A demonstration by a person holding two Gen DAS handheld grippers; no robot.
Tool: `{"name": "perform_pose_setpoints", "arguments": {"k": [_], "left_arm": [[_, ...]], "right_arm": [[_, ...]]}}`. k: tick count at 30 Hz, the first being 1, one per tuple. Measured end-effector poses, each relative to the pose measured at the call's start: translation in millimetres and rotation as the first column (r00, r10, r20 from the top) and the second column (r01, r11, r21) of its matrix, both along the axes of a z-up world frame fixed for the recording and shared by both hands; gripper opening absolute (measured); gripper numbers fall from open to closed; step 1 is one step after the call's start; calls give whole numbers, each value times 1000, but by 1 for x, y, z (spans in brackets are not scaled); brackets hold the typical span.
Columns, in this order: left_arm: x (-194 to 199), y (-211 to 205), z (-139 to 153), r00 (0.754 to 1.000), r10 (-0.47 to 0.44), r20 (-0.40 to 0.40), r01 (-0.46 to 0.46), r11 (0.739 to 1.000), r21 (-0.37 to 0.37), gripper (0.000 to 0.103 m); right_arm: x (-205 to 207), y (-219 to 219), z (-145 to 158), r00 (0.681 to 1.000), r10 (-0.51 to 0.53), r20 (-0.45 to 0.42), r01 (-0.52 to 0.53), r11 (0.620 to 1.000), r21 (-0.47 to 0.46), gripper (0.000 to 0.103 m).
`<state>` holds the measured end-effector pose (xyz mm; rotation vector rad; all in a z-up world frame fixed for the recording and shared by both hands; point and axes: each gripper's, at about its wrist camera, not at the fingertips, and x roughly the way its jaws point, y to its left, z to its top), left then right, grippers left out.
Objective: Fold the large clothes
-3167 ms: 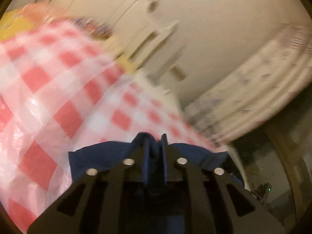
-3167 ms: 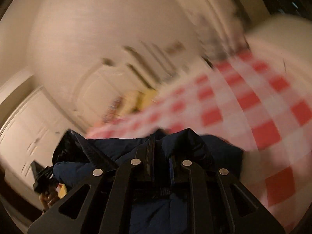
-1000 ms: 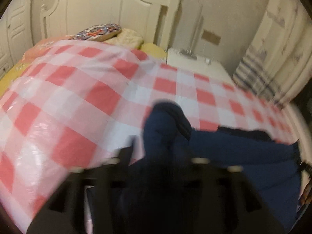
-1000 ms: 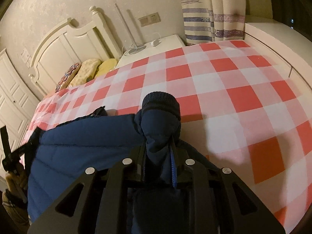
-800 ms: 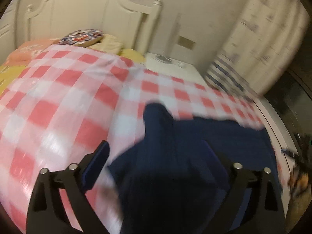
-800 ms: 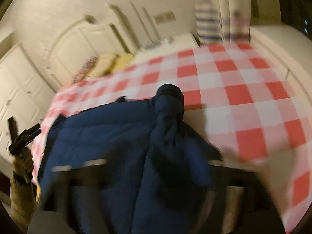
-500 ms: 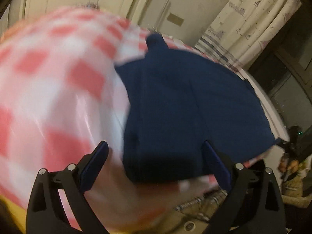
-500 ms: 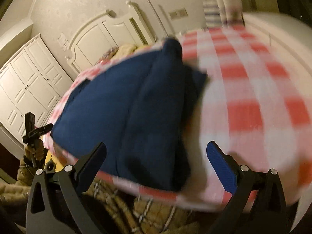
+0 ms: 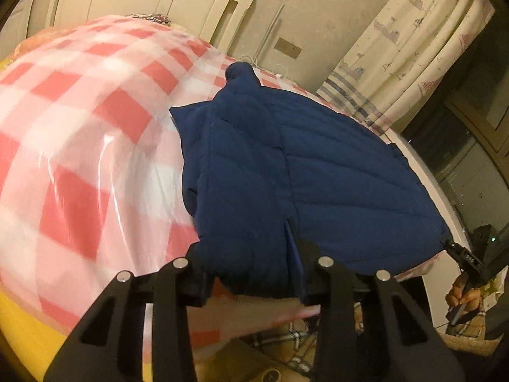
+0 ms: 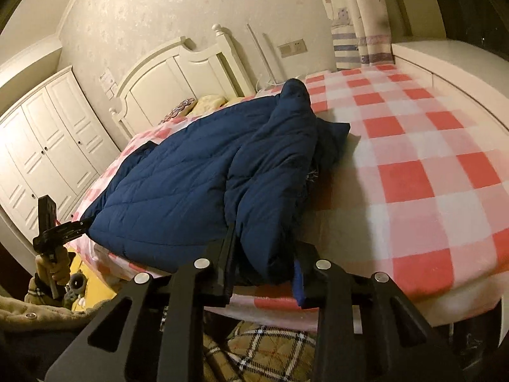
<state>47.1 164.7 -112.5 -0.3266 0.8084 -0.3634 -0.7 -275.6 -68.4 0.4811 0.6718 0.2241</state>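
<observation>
Jacket point(image 10: 191, 184) now dropped flat, cuff toward headboard point(image 10: 178, 73), both hand-held grippers closing around hem.

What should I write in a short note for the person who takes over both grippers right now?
Left gripper: closing around the near hem of the navy padded jacket.
Right gripper: closing around the hem at the other corner.
Jacket: on the checked bed cover, at the near edge.
Done: sleeves lie folded in over the body.
Left: probably fold the hem up toward the collar.
</observation>
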Motion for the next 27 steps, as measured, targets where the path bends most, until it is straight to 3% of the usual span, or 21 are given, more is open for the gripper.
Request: {"name": "perform_pose_setpoints", "arguments": {"k": [6, 8, 9, 10, 11, 12, 13, 14, 17, 19, 20, 21, 24, 27], "left_arm": [[2, 0, -6, 1000, 24, 2, -24, 999, 21, 51], [-2, -3, -2, 999, 50, 14, -51, 995, 89, 71], [-6, -4, 5, 995, 91, 38, -96, 982, 163, 77], [-10, -6, 13, 989, 126, 76, -140, 965, 223, 84], [-16, -9, 28, 970, 179, 163, -223, 922, 315, 88], [-21, -13, 45, 938, 225, 263, -318, 862, 396, 91], [-22, -17, 58, 914, 244, 324, -371, 826, 425, 99], [-22, -23, 77, 888, 242, 391, -409, 805, 430, 100], [-3, -58, 132, 853, 166, 495, -395, 825, 405, 101], [19, -91, 159, 831, 132, 541, -402, 814, 419, 101], [30, -105, 167, 832, 115, 543, -393, 813, 429, 101], [50, -123, 175, 849, 89, 520, -358, 822, 443, 101], [104, -164, 179, 900, 50, 432, -271, 842, 467, 101], [162, -192, 154, 938, 53, 343, -244, 804, 543, 101]], "right_arm": [[9, -7, -23, 998, -29, -53, 29, 1000, 1, 40], [9, -9, -18, 996, -45, -82, 43, 999, -26, 56], [8, -10, -14, 994, -57, -88, 53, 997, -48, 63], [4, -13, -2, 992, -104, -75, 95, 990, -107, 76], [0, -16, 9, 989, -137, -47, 129, 981, -143, 87], [-2, -17, 19, 988, -156, -18, 151, 975, -162, 87], [-1, -19, 38, 985, -168, 27, 170, 969, -181, 87], [3, -19, 48, 985, -167, 47, 173, 966, -191, 87], [35, -4, 92, 982, -148, 117, 171, 961, -219, 87], [61, 10, 119, 975, -137, 173, 171, 965, -197, 89], [74, 18, 129, 971, -130, 199, 169, 967, -192, 94], [95, 30, 141, 966, -125, 226, 172, 964, -203, 95], [152, 57, 149, 975, -128, 183, 171, 954, -248, 95], [197, 79, 141, 987, -98, 124, 131, 944, -303, 95]]}}
